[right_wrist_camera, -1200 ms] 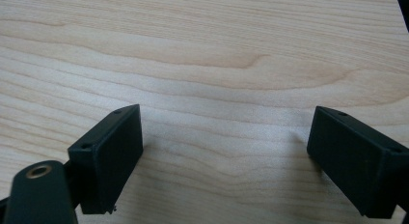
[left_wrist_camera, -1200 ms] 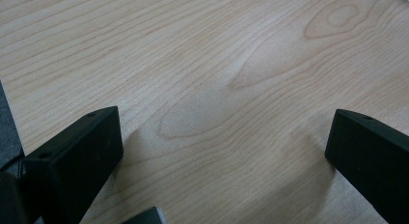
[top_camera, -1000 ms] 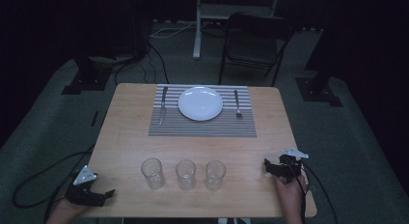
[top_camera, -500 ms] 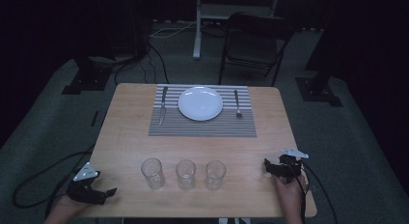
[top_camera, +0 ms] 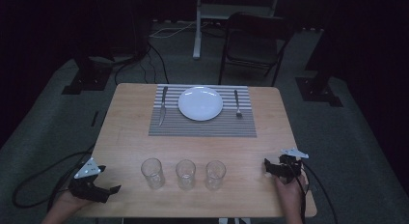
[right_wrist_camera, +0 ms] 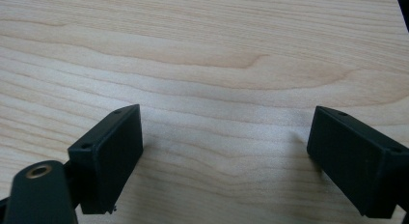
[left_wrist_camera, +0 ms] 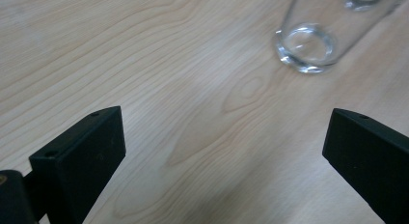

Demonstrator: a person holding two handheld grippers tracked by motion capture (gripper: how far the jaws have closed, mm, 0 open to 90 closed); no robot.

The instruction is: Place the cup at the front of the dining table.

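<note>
Three clear drinking glasses stand in a row near the front edge of the wooden table (top_camera: 130,137). They are upright and a little apart from each other. I will call them the left glass (top_camera: 152,173), the middle glass (top_camera: 185,174) and the right glass (top_camera: 215,174).

At the front left corner of the table is the left gripper (top_camera: 113,190). A hand (top_camera: 62,207) holds it low over the wood. Its black jaws are spread wide apart and there is nothing between them, just bare table. It points toward the left glass, which is near it but not touching. In the left gripper view you can see the round bottom of that glass beyond the jaws, up and to the right.

On the other side, near the front right edge, is the right gripper (top_camera: 266,166). Its jaws are wide open too, and they hold nothing. It sits low over the wood, with the right glass a bit off to its left.

Farther back on the table is a striped placemat (top_camera: 202,127). A white plate (top_camera: 200,103) lies in the middle of it. A knife (top_camera: 163,105) lies to the left of the plate and a fork (top_camera: 237,104) lies to the right of it.

Behind the table stands a dark folding chair (top_camera: 253,45) on the grey floor.
</note>
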